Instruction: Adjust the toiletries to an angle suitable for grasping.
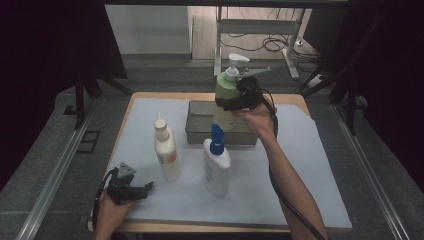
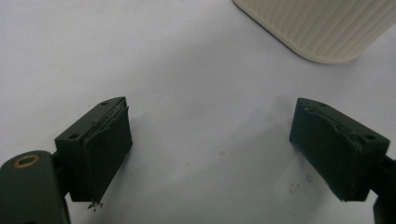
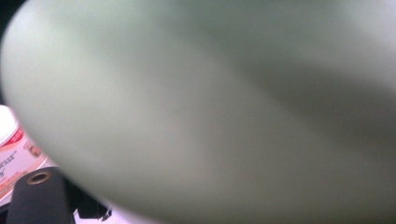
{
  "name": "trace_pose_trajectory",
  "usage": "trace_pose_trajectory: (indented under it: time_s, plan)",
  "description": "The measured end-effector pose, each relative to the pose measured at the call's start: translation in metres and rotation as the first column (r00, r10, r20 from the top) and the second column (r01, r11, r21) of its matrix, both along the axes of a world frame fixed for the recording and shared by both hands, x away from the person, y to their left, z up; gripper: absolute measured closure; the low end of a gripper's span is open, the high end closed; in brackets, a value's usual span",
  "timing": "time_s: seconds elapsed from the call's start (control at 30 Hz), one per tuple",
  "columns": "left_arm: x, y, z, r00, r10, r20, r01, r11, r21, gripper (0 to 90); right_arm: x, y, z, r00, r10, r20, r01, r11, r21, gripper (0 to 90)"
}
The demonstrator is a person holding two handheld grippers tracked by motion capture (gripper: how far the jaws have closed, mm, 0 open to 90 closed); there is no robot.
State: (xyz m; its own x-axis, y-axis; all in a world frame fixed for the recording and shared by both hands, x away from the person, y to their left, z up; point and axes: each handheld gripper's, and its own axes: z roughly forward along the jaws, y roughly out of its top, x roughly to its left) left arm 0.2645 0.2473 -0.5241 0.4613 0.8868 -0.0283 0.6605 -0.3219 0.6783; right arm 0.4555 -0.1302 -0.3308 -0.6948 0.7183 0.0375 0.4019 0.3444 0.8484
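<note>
From the high view I see my right gripper (image 1: pixel 235 97) raised at about 12 o'clock on the table, clamped on the upper body of a green pump bottle (image 1: pixel 226 86) with a white pump head. The bottle is upright and lifted above a grey metal tray (image 1: pixel 196 131) that sits at the far middle of the pale mat (image 1: pixel 300 185). In the right gripper view the bottle's green wall (image 3: pixel 210 107) presses blurred and very close against the lens, with a strip of another bottle's red-printed label (image 3: pixel 11 156) at 9 o'clock.

My left gripper (image 1: pixel 131 190) rests low at about 7 o'clock, near the front edge of the mat, with my left hand (image 1: pixel 107 212) behind it. In the left gripper view its two black pads (image 2: pixel 105 149) stand well apart over the bare white surface with nothing between them, and the ribbed cream base of a bottle (image 2: pixel 322 25) shows at 1 o'clock, clear of the jaws.

Two more bottles stand on the mat between the grippers: a white bottle with an orange label (image 1: pixel 167 150), just left of centre, and a white bottle with a blue cap (image 1: pixel 216 162) at the centre, directly in front of the tray. The two are near each other but apart, and neither gripper touches them.
</note>
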Motion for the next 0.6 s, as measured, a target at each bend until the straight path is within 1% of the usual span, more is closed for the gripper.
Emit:
trace_pose_trajectory:
  time_s: [0.03, 0.3, 0.6]
  plan:
    - [0.000, 0.000, 0.000, 1.0000, 0.000, 0.000, 0.000, 1.0000, 0.000, 12.5, 0.004, 0.003, -0.001, 1.0000, 0.006, 0.002, -0.006, 1.000, 0.000, 12.8]
    - [0.000, 0.000, 0.000, 1.0000, 0.000, 0.000, 0.000, 1.0000, 0.000, 12.5, 0.014, 0.013, -0.009, 1.0000, 0.008, -0.002, -0.008, 1.000, 0.003, 12.8]
    - [0.000, 0.000, 0.000, 1.0000, -0.001, 0.001, 0.001, 1.0000, 0.000, 12.4, 0.021, 0.028, -0.023, 0.9997, 0.024, -0.008, -0.024, 1.000, -0.003, 12.8]
